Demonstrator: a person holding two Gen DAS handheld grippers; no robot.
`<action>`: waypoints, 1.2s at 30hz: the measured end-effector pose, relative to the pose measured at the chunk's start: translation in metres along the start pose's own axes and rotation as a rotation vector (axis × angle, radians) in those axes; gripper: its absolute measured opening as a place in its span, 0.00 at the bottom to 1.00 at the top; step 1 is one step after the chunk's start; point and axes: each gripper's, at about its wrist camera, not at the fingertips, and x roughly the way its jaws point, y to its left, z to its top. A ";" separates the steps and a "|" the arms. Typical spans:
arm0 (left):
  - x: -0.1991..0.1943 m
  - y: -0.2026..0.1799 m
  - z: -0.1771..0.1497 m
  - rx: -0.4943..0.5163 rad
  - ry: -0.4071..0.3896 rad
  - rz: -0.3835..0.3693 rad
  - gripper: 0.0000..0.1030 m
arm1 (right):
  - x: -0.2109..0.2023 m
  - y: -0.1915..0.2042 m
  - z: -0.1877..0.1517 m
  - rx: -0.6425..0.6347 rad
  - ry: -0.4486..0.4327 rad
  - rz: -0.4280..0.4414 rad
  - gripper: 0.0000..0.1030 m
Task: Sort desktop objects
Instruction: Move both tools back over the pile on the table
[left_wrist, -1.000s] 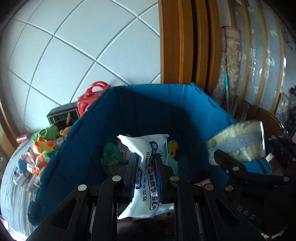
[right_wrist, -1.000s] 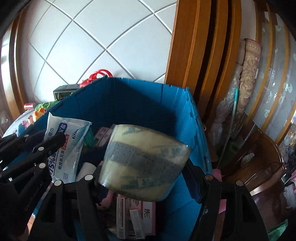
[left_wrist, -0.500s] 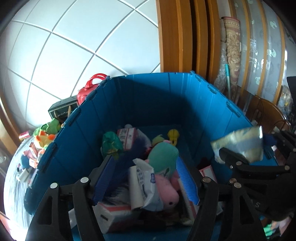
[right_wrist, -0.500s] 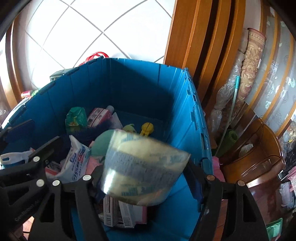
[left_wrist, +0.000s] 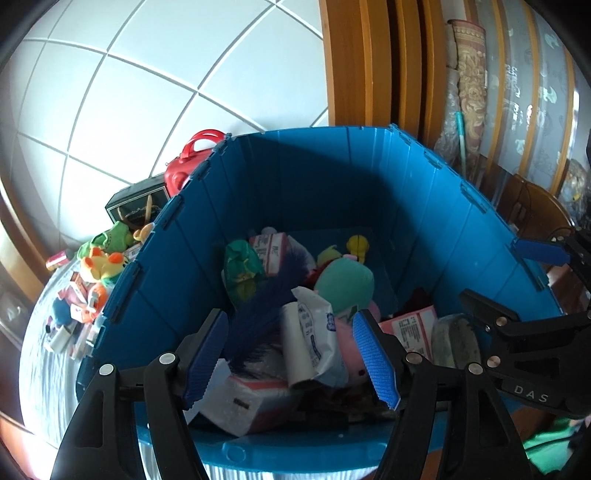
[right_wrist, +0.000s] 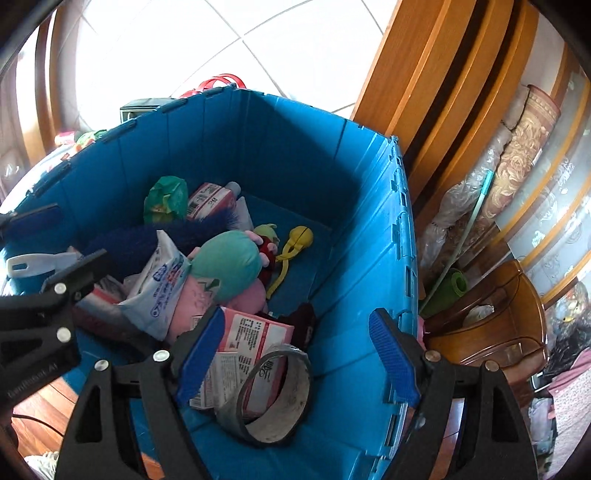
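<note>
Tape roll (right_wrist: 275, 397) lies clear only in the right view; both claws (left_wrist: 291, 360) (right_wrist: 295, 360) gape empty.

This is a lived-in home. A white tiled wall (left_wrist: 177, 74) meets wooden door framing (right_wrist: 436, 85), with a rolled patterned rug (right_wrist: 528, 136) and a wooden chair (right_wrist: 495, 317) standing beside frosted glass panels (left_wrist: 535, 92). A blue bin (right_wrist: 369, 229) holds plush toys (right_wrist: 225, 262) and packets, and more toys (left_wrist: 99, 266) lie on the desk (left_wrist: 40, 354).
</note>
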 end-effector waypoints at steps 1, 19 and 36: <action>-0.002 0.002 0.000 -0.004 -0.005 -0.004 0.69 | -0.002 0.001 0.000 0.001 -0.004 0.000 0.78; -0.053 0.101 -0.014 -0.073 -0.138 -0.017 0.71 | -0.063 0.062 0.019 0.034 -0.138 -0.024 0.82; -0.061 0.324 -0.073 -0.199 -0.137 0.142 0.77 | -0.093 0.273 0.081 0.002 -0.274 0.117 0.82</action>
